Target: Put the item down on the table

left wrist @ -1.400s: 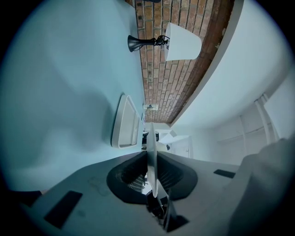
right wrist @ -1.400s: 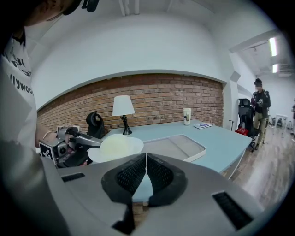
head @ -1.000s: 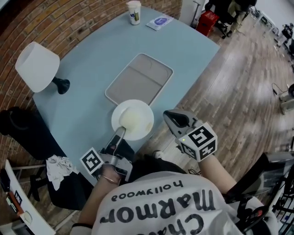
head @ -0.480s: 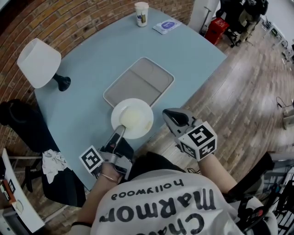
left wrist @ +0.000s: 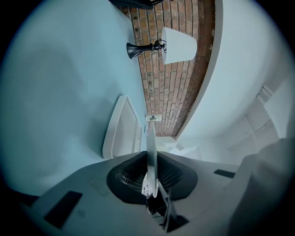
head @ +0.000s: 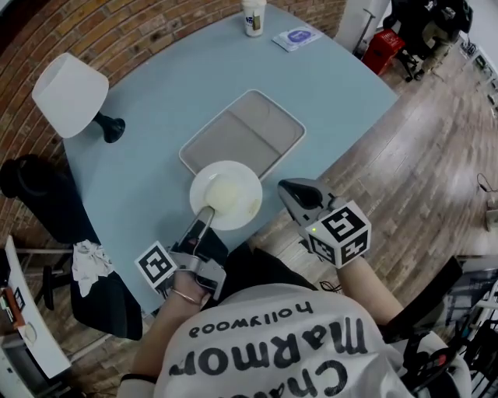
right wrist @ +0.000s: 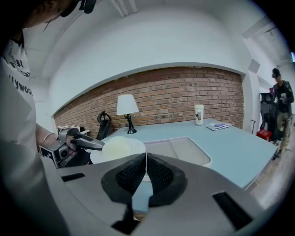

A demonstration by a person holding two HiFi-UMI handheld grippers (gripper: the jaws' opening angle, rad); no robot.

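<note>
White plate (head: 226,194) held over the near edge of the surface (head: 156,155).
Left gripper (head: 206,211) clamped on the plate's rim, plate overlapping the tray's (head: 292,118) near corner; right gripper (head: 289,189) jaws together, empty, beyond the surface edge.

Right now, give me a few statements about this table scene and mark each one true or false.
1. The left tongs are shut on the rim of the white plate. True.
2. The right tongs hold the cup. False: they are shut and empty; the cup stands at the far edge of the table.
3. The lamp lies on the tray. False: it stands upright on the table, apart from the tray.
4. The table is light blue. True.
</note>
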